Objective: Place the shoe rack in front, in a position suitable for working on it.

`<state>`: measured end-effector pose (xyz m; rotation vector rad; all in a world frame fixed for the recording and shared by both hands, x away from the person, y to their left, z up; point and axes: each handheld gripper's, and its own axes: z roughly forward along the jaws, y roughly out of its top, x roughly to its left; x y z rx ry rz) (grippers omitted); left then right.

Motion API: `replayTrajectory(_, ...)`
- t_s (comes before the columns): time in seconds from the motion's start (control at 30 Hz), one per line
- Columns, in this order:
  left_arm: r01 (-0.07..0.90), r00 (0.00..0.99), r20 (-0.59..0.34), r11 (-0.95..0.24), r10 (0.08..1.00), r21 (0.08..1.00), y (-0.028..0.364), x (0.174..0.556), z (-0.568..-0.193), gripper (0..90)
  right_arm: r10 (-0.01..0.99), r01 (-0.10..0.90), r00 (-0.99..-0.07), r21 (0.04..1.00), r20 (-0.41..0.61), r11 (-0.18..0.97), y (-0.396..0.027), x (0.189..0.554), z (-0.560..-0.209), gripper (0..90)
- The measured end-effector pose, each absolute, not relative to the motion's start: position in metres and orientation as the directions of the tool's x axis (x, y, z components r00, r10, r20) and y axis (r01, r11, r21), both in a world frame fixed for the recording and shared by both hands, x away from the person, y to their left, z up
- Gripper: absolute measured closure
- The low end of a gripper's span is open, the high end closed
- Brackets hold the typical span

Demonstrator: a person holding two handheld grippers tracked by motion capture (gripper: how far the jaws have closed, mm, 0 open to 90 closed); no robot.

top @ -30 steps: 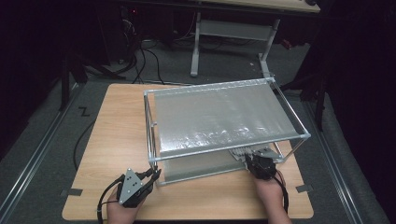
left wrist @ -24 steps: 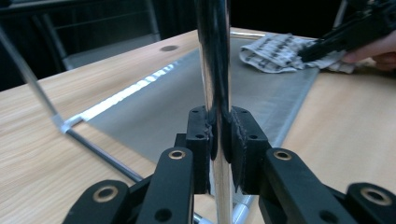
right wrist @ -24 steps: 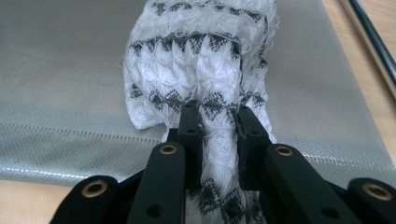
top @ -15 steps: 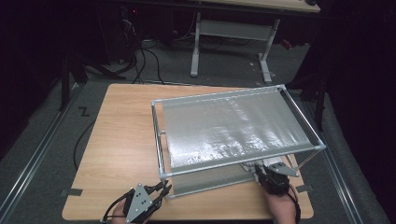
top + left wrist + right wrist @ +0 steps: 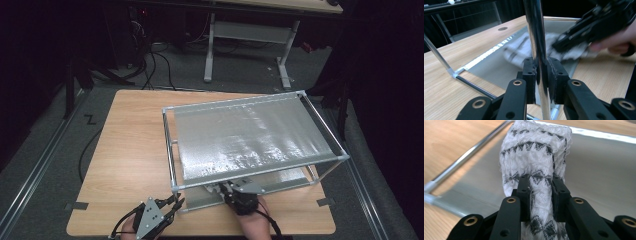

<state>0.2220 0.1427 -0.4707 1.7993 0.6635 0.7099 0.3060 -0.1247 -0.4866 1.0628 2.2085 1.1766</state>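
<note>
A chrome-framed rack (image 5: pixel 250 135) with a silver top shelf stands on the wooden table (image 5: pixel 125 150). My left gripper (image 5: pixel 176 201) (image 5: pixel 541 75) is shut on the rack's front-left upright post (image 5: pixel 536 37). A white knitted cloth with black patterns (image 5: pixel 536 150) (image 5: pixel 521 50) lies on the rack's lower silver shelf (image 5: pixel 599 170). My right gripper (image 5: pixel 227 189) (image 5: pixel 540 195) reaches in under the top shelf. Its jaws have just been opening a little, and the pads still press on a fold of the cloth between them.
The rack takes up the right half of the table. Bare wood lies to the left of it and along the near edge. Beyond the table stand a white-legged desk frame (image 5: pixel 250 35) and cables on the dark floor (image 5: pixel 155 65).
The rack has slid a little to the right and turned. My left gripper came nearer the table's front edge. My right hand moved left along the lower shelf.
</note>
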Motion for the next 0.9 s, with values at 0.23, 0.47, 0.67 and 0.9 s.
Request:
replayTrajectory(0.23, 0.103, 0.674, 0.163, -0.310, 0.720, 0.945, 0.143, 0.222, -0.471, 77.2, 0.749, 0.445, -0.663, 0.809, 0.008, 0.385, -0.086, 0.310, -0.498, 55.9)
replayTrajectory(0.47, 0.105, 0.676, 0.161, -0.310, 0.719, 0.945, 0.143, 0.223, -0.472, 77.0, 0.706, 0.396, -0.708, 0.828, 0.002, 0.395, -0.095, 0.293, -0.485, 44.7)
replayTrajectory(0.67, 0.107, 0.674, 0.168, -0.320, 0.720, 0.941, 0.142, 0.224, -0.472, 76.4, 0.713, 0.423, -0.701, 0.800, -0.009, 0.426, -0.110, 0.287, -0.501, 53.5)
replayTrajectory(0.9, 0.108, 0.672, 0.168, -0.321, 0.721, 0.941, 0.141, 0.225, -0.473, 74.1, 0.644, 0.409, -0.763, 0.819, 0.065, 0.403, -0.092, 0.274, -0.500, 56.8)
